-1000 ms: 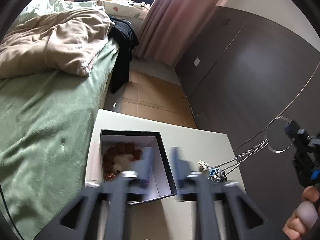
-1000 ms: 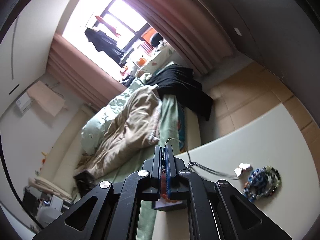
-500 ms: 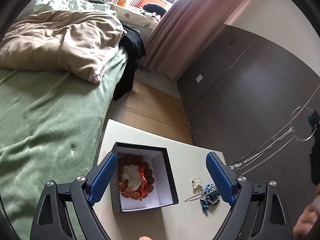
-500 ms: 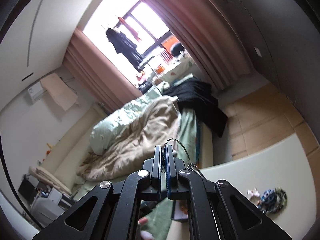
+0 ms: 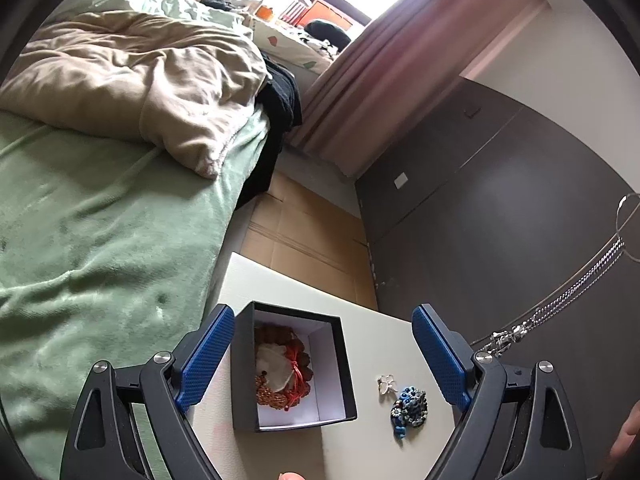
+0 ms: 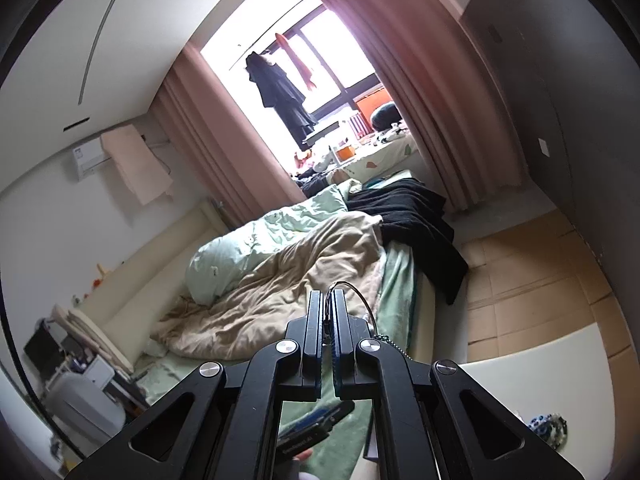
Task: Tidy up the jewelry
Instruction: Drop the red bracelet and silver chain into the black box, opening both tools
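Note:
In the left wrist view my left gripper (image 5: pixel 322 354) stands wide open above a black box (image 5: pixel 248 364) with a white inside, nothing between its blue pads. The box holds a brown bead bracelet with a red cord (image 5: pixel 282 374). Right of the box lie a small silver charm (image 5: pixel 386 384) and a blue bead bracelet (image 5: pixel 410 404) on the white table (image 5: pixel 280 284). A silver chain necklace (image 5: pixel 576 292) hangs taut at the right edge. In the right wrist view my right gripper (image 6: pixel 328 300) is shut on the necklace's thin wire (image 6: pixel 360 296), held high over the table.
A bed with a green sheet (image 5: pixel 80 220) and beige quilt (image 5: pixel 140 80) runs along the table's left side. A dark wardrobe (image 5: pixel 500 200) stands at the right. Cardboard-covered floor (image 5: pixel 304 224) lies beyond the table. A fingertip (image 5: pixel 292 476) shows at the bottom edge.
My left gripper's jaws have spread wide and it has drawn back from the box. My right gripper has risen, lifting the necklace off the table so it hangs higher at the right.

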The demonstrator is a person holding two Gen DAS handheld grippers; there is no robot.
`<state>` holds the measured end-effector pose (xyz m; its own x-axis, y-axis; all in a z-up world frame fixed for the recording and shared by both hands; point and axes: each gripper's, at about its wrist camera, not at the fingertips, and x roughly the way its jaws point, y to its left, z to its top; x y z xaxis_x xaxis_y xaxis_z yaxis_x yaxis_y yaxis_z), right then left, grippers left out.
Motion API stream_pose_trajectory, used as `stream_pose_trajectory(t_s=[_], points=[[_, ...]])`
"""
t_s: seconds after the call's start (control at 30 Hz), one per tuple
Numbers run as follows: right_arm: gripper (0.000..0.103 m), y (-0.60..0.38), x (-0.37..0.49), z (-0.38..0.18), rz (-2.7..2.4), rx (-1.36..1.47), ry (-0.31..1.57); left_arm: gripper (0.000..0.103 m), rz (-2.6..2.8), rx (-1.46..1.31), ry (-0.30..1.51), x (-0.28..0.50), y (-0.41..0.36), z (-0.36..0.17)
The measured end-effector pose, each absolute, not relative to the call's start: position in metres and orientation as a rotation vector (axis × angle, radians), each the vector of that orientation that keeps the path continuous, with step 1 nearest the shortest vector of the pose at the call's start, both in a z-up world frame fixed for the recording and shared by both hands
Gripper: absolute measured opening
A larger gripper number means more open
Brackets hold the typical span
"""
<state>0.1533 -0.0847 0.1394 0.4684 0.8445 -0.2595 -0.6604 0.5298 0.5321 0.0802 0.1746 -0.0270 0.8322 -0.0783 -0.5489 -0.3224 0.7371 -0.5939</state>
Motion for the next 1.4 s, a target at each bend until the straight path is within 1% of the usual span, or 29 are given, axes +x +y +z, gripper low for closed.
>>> stream_pose_trajectory(t_s=[0.13,0.2,0.3,0.47,0.5,0.53,0.6,0.67,0.87,1.07,1.1,1.13,1.2,1.23,1.4], points=[[0.005,-0.07,0.154,0.139,0.944,0.371,0.553,0.091,0.154,-0.74,0.575,0.076,0.18,-0.024],[0.005,-0.064,0.154,0.134,0.949,0.368,0.561,0.095,0.172,-0.735,0.579,0.074,0.182,-0.024],[0.005,-0.053,0.156,0.123,0.955,0.368,0.588,0.095,0.182,-0.749,0.572,0.071,0.187,-0.025],[0.006,-0.029,0.164,0.078,0.909,0.327,0.704,0.095,0.219,-0.786,0.557,0.063,0.201,-0.028],[0.01,-0.023,0.167,0.065,0.901,0.318,0.745,0.095,0.223,-0.793,0.554,0.062,0.203,-0.028],[0.028,-0.017,0.172,0.048,0.898,0.315,0.807,0.095,0.23,-0.801,0.55,0.06,0.206,-0.029],[0.054,-0.013,0.176,0.027,0.886,0.319,0.868,0.099,0.241,-0.805,0.539,0.057,0.209,-0.029],[0.055,-0.013,0.177,0.012,0.885,0.31,0.891,0.102,0.248,-0.799,0.534,0.056,0.209,-0.027],[0.055,-0.036,0.18,-0.01,0.848,0.32,0.922,0.102,0.23,-0.755,0.519,0.061,0.198,-0.024],[0.056,-0.093,0.185,-0.022,0.755,0.4,0.927,0.102,0.187,-0.715,0.524,0.071,0.176,-0.024],[0.059,-0.101,0.186,-0.023,0.742,0.41,0.926,0.102,0.18,-0.709,0.525,0.073,0.172,-0.024],[0.067,-0.113,0.186,-0.025,0.716,0.426,0.924,0.102,0.168,-0.697,0.528,0.075,0.166,-0.023],[0.076,-0.13,0.184,-0.029,0.669,0.451,0.916,0.102,0.15,-0.672,0.538,0.08,0.156,-0.023],[0.077,-0.14,0.185,-0.032,0.64,0.463,0.919,0.102,0.142,-0.652,0.546,0.083,0.148,-0.023],[0.077,-0.175,0.187,-0.056,0.524,0.528,0.984,0.102,0.089,-0.576,0.583,0.096,0.113,-0.024]])
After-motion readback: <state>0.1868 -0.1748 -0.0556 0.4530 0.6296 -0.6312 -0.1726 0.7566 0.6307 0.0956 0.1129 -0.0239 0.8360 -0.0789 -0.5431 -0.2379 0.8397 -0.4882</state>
